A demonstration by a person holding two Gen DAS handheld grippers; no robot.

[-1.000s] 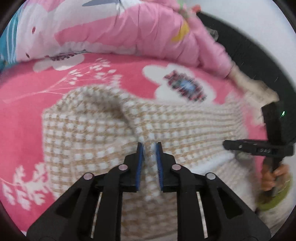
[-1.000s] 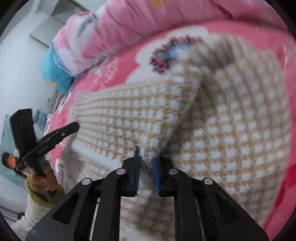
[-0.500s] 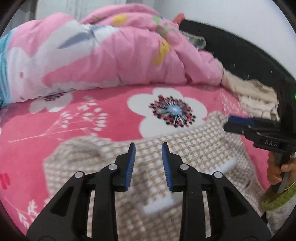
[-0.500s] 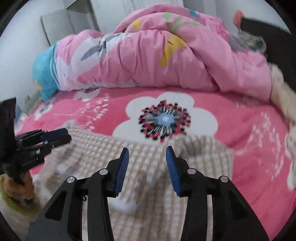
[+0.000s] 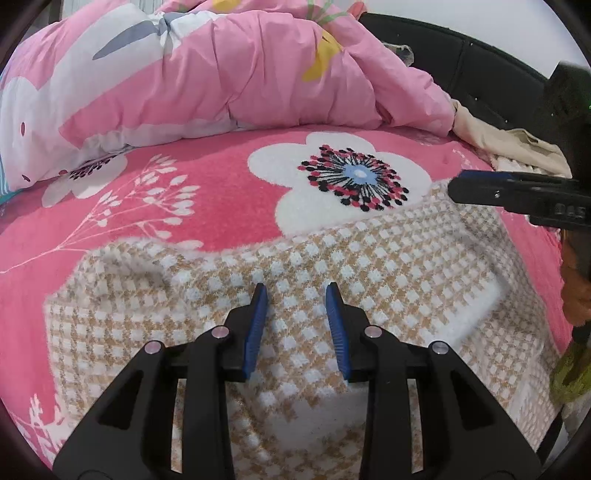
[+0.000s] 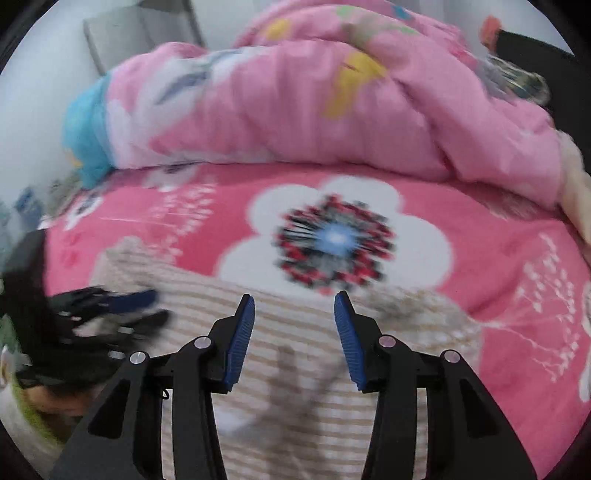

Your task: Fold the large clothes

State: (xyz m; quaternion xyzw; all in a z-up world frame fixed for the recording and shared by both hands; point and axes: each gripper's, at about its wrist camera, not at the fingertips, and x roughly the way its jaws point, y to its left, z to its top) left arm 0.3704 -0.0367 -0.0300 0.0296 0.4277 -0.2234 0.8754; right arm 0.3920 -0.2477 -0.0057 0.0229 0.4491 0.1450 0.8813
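Observation:
A beige and white checked garment (image 5: pixel 388 280) lies folded flat on the pink flowered bed cover (image 5: pixel 184 206). It also shows, blurred, in the right wrist view (image 6: pixel 295 369). My left gripper (image 5: pixel 297 295) is open and empty just above the garment's middle. My right gripper (image 6: pixel 294 302) is open and empty above the garment's far edge. The right gripper shows at the right in the left wrist view (image 5: pixel 461 186), and the left gripper shows blurred at the left in the right wrist view (image 6: pixel 147 302).
A bunched pink quilt (image 5: pixel 240 74) lies along the back of the bed. A black headboard (image 5: pixel 480 66) stands at the back right, with beige clothes (image 5: pixel 509 144) piled before it. A grey cabinet (image 6: pixel 140 33) stands by the wall at the left.
Both grippers were shut on the garment a second ago. They let go, opened wider, and lifted back; the garment now lies flat.

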